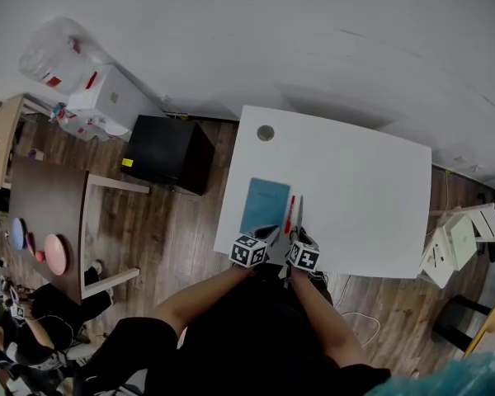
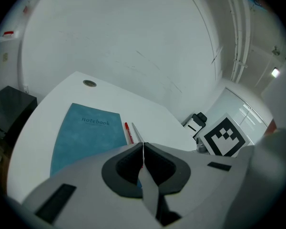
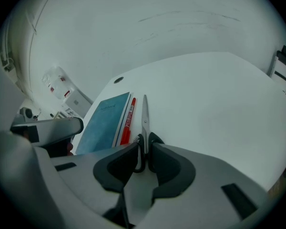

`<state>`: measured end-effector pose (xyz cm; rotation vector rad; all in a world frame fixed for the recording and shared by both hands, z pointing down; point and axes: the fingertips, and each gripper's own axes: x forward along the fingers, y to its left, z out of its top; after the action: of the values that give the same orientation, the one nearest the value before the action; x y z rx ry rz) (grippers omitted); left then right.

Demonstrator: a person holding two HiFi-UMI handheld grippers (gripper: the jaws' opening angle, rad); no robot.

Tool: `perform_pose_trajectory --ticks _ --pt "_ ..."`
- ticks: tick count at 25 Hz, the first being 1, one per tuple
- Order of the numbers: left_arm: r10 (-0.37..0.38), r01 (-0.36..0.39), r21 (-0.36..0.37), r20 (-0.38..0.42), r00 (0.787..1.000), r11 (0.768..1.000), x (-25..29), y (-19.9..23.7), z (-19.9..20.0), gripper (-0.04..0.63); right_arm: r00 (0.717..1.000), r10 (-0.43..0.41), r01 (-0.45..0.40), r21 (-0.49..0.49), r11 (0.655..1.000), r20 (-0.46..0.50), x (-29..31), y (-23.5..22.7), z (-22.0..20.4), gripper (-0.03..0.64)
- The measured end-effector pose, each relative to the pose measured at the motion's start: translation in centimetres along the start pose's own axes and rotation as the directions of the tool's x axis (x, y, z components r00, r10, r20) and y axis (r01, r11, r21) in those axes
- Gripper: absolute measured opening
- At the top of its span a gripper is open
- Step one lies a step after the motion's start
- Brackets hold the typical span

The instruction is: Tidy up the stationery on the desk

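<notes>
White desk (image 1: 371, 180) by a plain white wall (image 1: 272, 31), with dark wood floor (image 1: 177, 229) around it. Black cabinet (image 1: 165, 151) just left of it, brown table (image 1: 45, 200) further left, white boxes (image 1: 107, 97) by the wall, white rack (image 1: 454, 238) on the right.

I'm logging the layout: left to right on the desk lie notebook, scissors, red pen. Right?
No: the red pen lies between the notebook and the scissors, so it runs notebook, red pen, scissors. The right gripper view shows this.

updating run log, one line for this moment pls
left gripper shut, empty | right gripper shut on scissors | red pen, notebook alongside on desk
</notes>
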<state>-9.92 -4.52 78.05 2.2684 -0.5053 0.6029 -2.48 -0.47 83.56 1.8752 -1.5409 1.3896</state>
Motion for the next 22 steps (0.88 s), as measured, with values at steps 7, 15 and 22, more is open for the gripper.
perform_pose_trajectory --ticks 7,15,22 --pt "0.002 -0.002 -0.011 0.011 1.0 1.0 -0.4 0.4 0.0 0.018 1.0 0.012 -0.012 0.066 0.998 -0.002 -0.1 0.3 -0.5 0.095" --pt "0.0 0.0 -0.011 0.021 1.0 1.0 -0.2 -0.1 0.2 0.018 0.998 0.04 -0.044 0.093 0.995 0.039 -1.3 0.1 0.9 0.095" --pt "-0.015 0.015 -0.021 0.017 1.0 1.0 -1.3 -1.5 0.3 0.018 0.99 0.097 -0.101 0.033 0.994 0.1 -5.8 -0.3 3.1 0.094"
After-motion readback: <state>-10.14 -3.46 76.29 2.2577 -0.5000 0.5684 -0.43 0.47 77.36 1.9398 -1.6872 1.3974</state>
